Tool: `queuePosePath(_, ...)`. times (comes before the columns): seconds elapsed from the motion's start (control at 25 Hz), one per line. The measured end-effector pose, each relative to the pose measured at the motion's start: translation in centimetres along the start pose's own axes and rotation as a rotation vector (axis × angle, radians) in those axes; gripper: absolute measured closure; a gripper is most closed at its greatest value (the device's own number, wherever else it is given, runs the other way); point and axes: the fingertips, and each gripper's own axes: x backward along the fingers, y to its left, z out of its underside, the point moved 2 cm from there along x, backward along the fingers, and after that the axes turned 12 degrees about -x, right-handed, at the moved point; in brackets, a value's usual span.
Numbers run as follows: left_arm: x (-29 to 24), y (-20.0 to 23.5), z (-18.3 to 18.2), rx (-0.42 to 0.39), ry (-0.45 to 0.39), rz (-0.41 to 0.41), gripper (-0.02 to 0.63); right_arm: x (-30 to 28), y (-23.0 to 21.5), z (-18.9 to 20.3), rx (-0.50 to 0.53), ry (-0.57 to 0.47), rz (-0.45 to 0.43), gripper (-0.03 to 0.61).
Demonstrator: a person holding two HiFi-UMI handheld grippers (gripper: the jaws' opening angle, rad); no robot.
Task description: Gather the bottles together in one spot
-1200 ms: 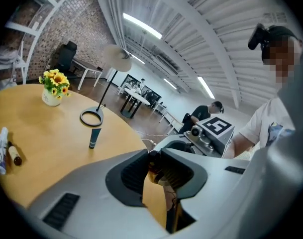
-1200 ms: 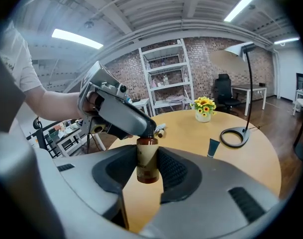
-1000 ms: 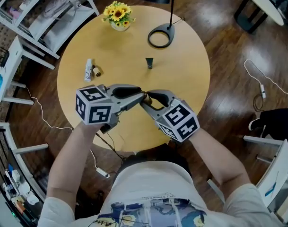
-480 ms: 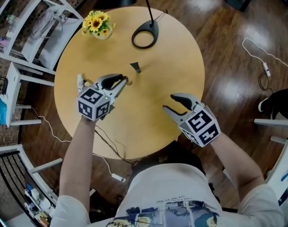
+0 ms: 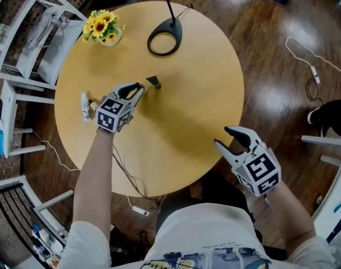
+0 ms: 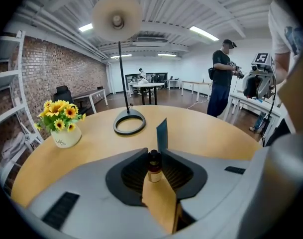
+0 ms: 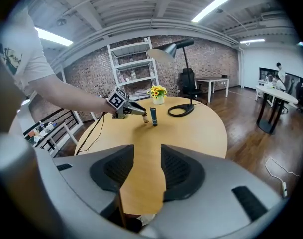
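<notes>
The left arm is stretched out over the round light wooden table (image 5: 204, 94). The left gripper (image 5: 138, 88) points forward and down, near the middle of the table. Its jaws are almost closed, and they squeeze a tiny brown glass bottle with a dark cap (image 6: 153, 168). The tiny bottle stands up between the jaws with its cap on top. It has a pale band under the cap. It is low over the table, but I cannot tell if it touches the wood. Just beside it stands a dark blue tube (image 5: 153, 82), upright on its cap end.

The right arm is pulled back near the person's body. The right gripper (image 5: 220, 136) is at the table's near edge, pointing forward and down. Its jaws have just been opening. They stand partly apart, and only bare table shows between them.

Left of the left gripper, a white bottle (image 5: 84, 105) lies on its side. A small brown bottle (image 5: 93, 103) lies right next to it. These two are near the table's left edge, apart from the tube.

Yellow sunflowers in a white pot (image 5: 103, 28) and a black lamp with a ring foot (image 5: 164, 38) are on the far side.
</notes>
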Motion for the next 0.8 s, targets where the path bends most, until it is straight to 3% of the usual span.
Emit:
queuePosePath(0.2, -1.2, -0.1, 0.4, -0.027, -0.009, 0.001, 0.538, -0.7, -0.3, 0.8, -0.014, 0.025, 0.003, 0.376)
queuePosePath(0.8, -1.8, 0.3, 1.3, 0.043, -0.059, -0.003, 0.535, -2.0, 0.7, 0.9, -0.02, 0.052, -0.007, 0.377)
